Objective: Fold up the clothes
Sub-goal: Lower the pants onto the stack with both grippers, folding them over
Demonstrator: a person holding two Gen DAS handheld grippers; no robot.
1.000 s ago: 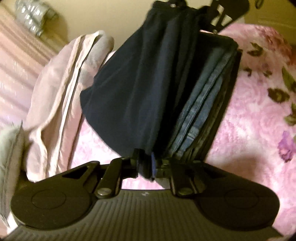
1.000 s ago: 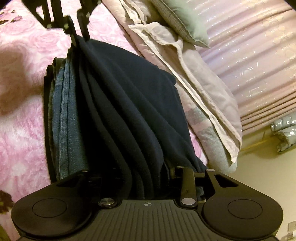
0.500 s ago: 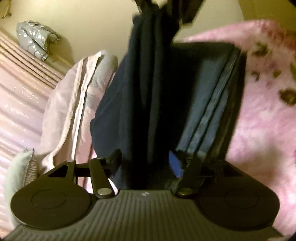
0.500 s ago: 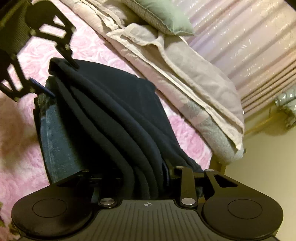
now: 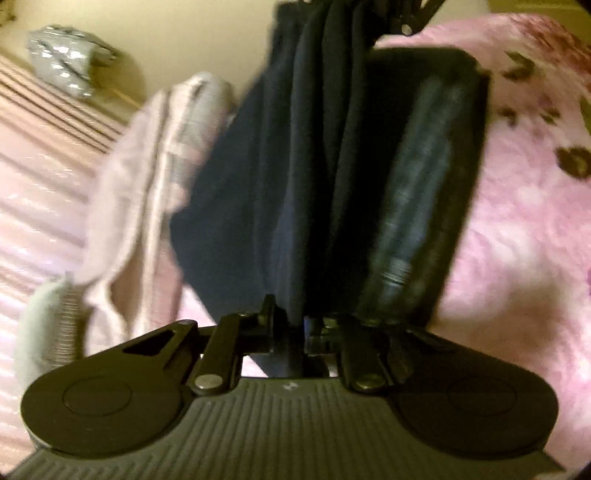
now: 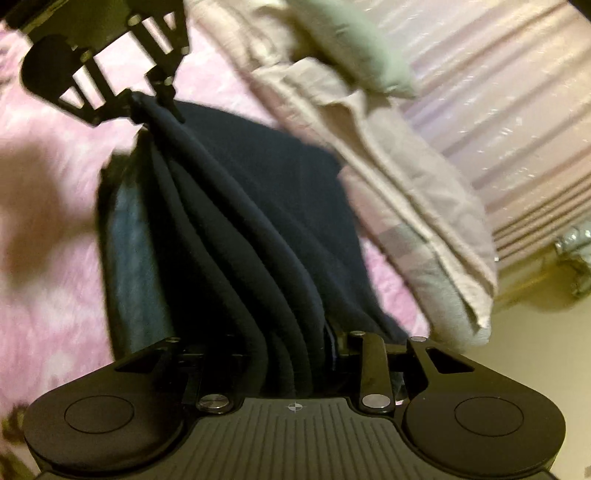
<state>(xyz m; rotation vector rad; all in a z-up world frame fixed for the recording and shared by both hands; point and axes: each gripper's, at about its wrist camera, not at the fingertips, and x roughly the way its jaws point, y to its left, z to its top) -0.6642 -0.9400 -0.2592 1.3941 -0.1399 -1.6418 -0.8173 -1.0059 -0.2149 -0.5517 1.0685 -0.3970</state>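
We've got soft navy fabric (image 5: pixel 295 177) bunched in pleats: left tongs (image 5: pixel 295 332) closing on it, right tongs (image 6: pixel 291 365) pinching it, above folded denim jeans (image 6: pixel 136 258), lower left.

Dark navy garment (image 5: pixel 295 192), plain, no print. Folded jeans (image 5: pixel 417 206) under it, faded blue denim with darker edges. Bedspread (image 5: pixel 517 229) bright pink, rose-textured, with dull brown-green leaf and purple flower motifs toward its far edge. Quilt (image 6: pixel 399 206) along bed edge, pale pinkish-beige with grey bands. Pillow (image 6: pixel 351 48) grey-green. Curtain (image 6: pixel 498 92) shiny pale pink with vertical stripes. Silver-grey bundle (image 5: pixel 66 62) against cream-yellow wall (image 5: pixel 192 33). Both grippers (image 5: pixel 295 325) (image 6: pixel 291 354) black, ribbed grey housing.
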